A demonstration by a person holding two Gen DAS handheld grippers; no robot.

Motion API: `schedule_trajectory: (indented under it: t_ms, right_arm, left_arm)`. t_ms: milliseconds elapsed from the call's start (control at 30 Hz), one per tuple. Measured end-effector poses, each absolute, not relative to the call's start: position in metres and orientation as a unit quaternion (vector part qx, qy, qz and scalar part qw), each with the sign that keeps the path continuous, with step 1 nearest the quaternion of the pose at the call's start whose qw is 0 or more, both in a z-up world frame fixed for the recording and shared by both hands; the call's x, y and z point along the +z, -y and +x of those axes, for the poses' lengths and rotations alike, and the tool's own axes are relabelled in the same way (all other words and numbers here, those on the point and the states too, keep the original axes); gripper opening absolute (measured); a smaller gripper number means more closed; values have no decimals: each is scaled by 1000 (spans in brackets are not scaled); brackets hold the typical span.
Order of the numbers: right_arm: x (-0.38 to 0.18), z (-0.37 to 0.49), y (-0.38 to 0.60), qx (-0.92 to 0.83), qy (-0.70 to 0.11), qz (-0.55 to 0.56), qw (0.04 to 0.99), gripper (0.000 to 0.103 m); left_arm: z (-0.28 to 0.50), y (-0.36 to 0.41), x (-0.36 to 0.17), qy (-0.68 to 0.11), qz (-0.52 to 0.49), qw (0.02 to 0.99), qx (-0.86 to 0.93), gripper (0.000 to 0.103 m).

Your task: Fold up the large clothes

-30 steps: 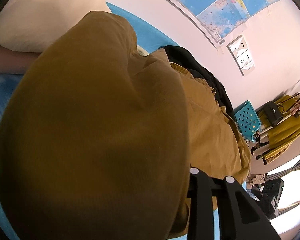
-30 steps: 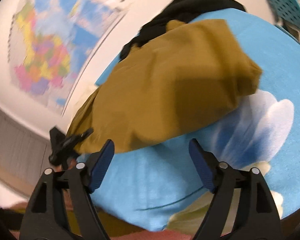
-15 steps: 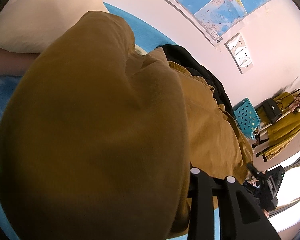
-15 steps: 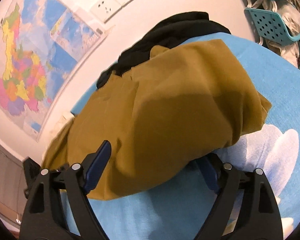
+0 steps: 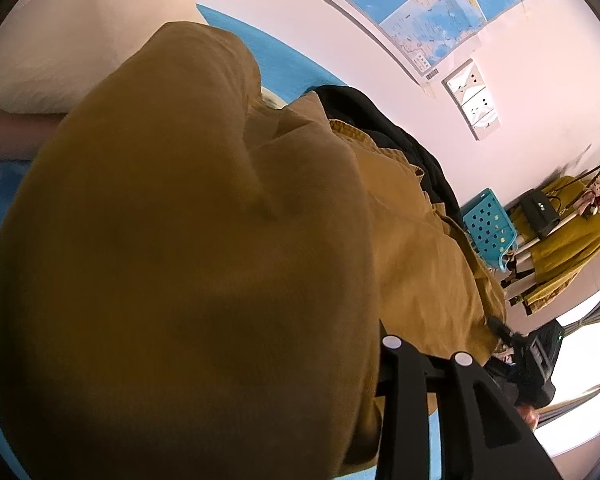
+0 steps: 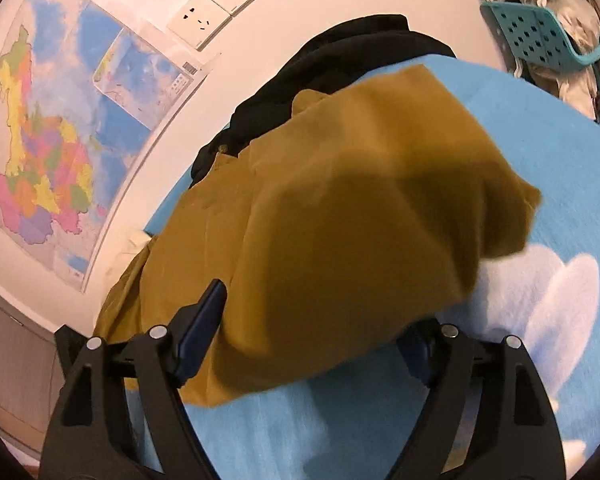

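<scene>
Change: over the last second the right gripper [image 6: 308, 320] closed in on the garment [image 6: 340, 216], whose near fold, formerly clear of the fingers, now lay between them.
Meaning: judged a reach for a second hold, so the fold could be carried over; folding looked only partly done.
Garment: mustard cloth on the blue sheet [image 6: 540, 128], centre of the right view; filling the left and centre of the left view; a black garment [image 6: 340, 52] behind it, toward the wall.
Right tool: jaws wide apart, straddling the fold; pads not seen pressing.
Left tool: left gripper [image 5: 380, 364] largely buried in cloth, one finger visible at lower right; grip cannot be told.
Pose: both grippers pointed downward at the bed; left scarcely moved.
</scene>
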State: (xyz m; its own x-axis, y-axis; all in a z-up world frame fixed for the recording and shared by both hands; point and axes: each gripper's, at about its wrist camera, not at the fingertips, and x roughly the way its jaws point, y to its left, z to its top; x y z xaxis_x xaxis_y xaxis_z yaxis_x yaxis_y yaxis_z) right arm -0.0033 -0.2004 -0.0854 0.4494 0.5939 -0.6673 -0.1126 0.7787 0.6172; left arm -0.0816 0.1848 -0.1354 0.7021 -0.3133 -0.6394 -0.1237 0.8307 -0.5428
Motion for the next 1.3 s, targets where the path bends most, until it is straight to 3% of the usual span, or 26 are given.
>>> schedule_trajectory:
  t_ms: [167,333,533,667,733,767,800,867,967,1067,1167,1300]
  right_arm:
    - [-76,2,186,226,-450,228,833,67]
    - [-86,11,185,222,-472,229,822,70]
    - [-90,16,174,221,-469,217,827,72]
    - [-91,21,174,226,-471,218,824,57]
    - [-89,23,174,233,-469,217,824,48]
    - [-87,23,176,236,-468,219,823,38]
    - [-84,24,178,241,-465,222,822,32]
    - [-78,25,181,253,-462,233,818,29]
    - [-60,18,182,272,-455,242,813,28]
    - [-39,2,183,301,-434,239,815,28]
    - [-42,-3,187,306,-453,232,805,39]
    - [-79,4,185,283,-515,235,775,52]
  left_arm:
    - [-81,-180,-132,-388,-266,881,-42,37]
    - [-81,-176,-131,-389,-249,886,-31,40]
    - [-80,-173,-130,-385,-239,891,-33,53]
    - [-76,-175,-131,-376,-242,894,-36,59]
    - [-72,-171,-131,-372,-234,898,-21,53]
    - [-72,-170,-132,-374,-225,900,-10,44]
    - [-72,-169,-132,-375,-216,901,-5,42]
    - [-73,-172,-130,-378,-222,899,-4,34]
    - [-81,-178,-120,-376,-227,898,-8,23]
    - [-100,-182,-102,-371,-226,900,-31,22]
    - [-111,-190,-105,-388,-224,893,-50,28]
    - [-106,-200,-127,-416,-208,885,-28,48]
